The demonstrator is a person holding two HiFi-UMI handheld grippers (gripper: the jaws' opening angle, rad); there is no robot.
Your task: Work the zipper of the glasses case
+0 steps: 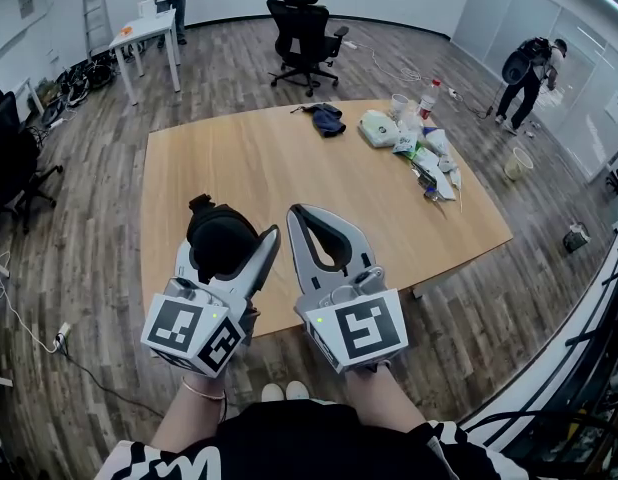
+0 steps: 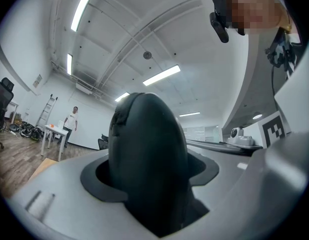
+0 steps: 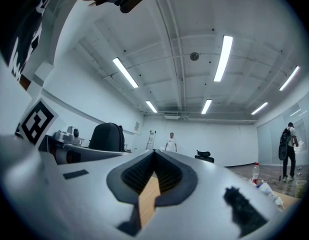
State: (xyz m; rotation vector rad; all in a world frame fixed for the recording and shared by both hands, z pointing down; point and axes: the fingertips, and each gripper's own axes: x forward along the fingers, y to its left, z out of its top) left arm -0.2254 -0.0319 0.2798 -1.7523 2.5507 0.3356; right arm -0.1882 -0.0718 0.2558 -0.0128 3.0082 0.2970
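The left tool (image 1: 232,223) is over the near edge of the table (image 1: 289,163). It pinches the black glasses case (image 1: 221,243). The case is fat, so the two jaws stand wide, one on each side of it. In the left gripper view the case (image 2: 147,154) fills the gap between the jaws and stands up tall. A thin line runs down its left side. That may be the zipper, but I cannot tell if it is open or closed.

Just beside it, also over the near edge, is the right tool (image 1: 296,211). Its jaws are pressed together at the tips and nothing is in them. It does not touch the case.

Far off, by the far edge of the table, lies a dark cloth (image 1: 327,118). More to the right, along the far right edge, is a pile of small things (image 1: 424,153).

I think only the holding part is done. The case is up and held tight. The right tool must still go to the zipper, grab its little tab, and pull it along.
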